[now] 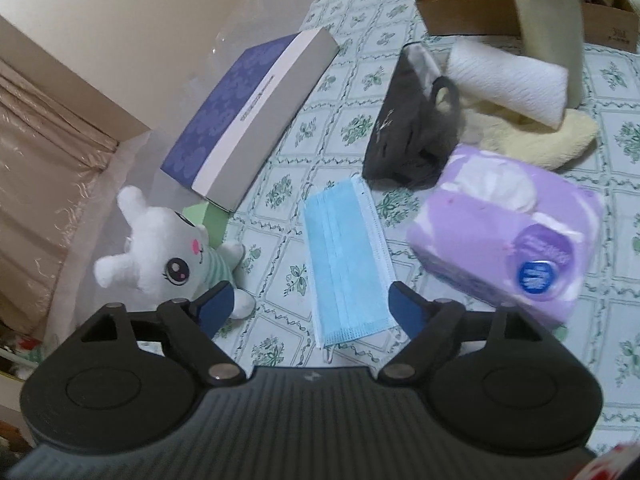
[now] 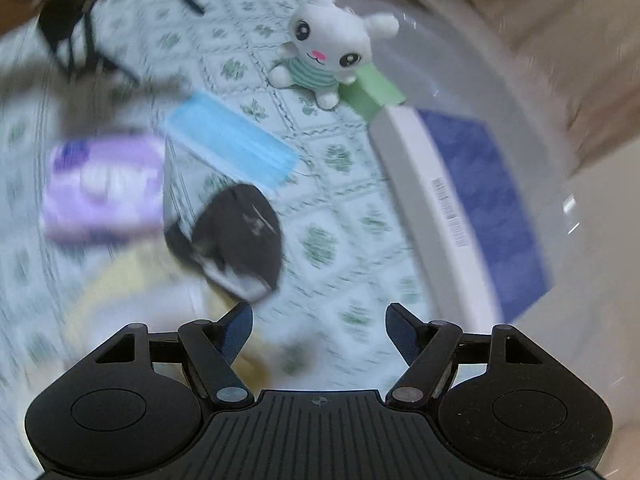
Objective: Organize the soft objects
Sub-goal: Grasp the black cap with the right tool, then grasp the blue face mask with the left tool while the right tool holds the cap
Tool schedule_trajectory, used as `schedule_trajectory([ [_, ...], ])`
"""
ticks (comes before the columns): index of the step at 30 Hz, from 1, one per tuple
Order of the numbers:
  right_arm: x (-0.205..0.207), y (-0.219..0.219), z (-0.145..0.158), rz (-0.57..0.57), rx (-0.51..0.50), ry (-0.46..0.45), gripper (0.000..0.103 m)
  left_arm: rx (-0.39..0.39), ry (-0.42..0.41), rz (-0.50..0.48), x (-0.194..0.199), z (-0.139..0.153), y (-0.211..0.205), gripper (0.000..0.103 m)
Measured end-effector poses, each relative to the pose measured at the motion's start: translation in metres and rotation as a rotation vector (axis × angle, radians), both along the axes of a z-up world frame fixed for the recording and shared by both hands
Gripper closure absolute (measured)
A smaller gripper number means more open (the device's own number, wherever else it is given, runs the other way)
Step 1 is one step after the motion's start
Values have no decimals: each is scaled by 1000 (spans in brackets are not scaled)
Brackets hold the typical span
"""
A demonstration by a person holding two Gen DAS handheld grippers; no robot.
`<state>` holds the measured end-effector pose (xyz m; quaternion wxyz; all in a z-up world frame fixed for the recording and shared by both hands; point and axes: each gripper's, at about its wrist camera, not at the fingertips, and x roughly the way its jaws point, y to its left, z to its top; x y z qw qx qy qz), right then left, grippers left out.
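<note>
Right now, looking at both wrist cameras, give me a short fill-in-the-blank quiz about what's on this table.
1. The flat surgical mask lying between the plush and the purple tissue pack is colored ____.
2. The white plush bunny wears a striped shirt colored ____.
3. The left gripper has its jaws ____, holding nothing.
4. The dark fabric mask lies on the tablecloth beside a rolled white ____.

Missing words: blue; green; open; towel
</note>
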<state>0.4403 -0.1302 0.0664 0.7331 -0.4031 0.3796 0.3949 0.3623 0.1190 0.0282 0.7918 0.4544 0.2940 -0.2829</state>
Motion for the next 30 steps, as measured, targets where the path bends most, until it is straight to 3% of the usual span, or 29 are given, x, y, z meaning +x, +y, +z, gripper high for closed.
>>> schedule_trajectory([
  [6,42,36,-19,-138,104,286,26,-92,68,66,40,-12,14,15],
  [12,72,58,-48,-242,85,427,23,-210,165,154,72,-26,23,15],
  [20,97,63,-82,-350,84,568,24,-299,267,188,91,-48,26,15],
  [22,97,64,-87,-344,79,590,30,-307,283,199,95,-52,26,15],
  [24,95,65,-89,-335,71,589,55,-310,292,207,98,-56,26,15],
  [25,95,65,-89,-333,69,577,58,-308,299,211,101,-58,25,15],
  [27,94,65,-87,-319,65,558,79,-304,307,218,105,-62,24,15],
  [30,92,64,-81,-291,84,528,90,-308,327,233,111,-69,22,15],
])
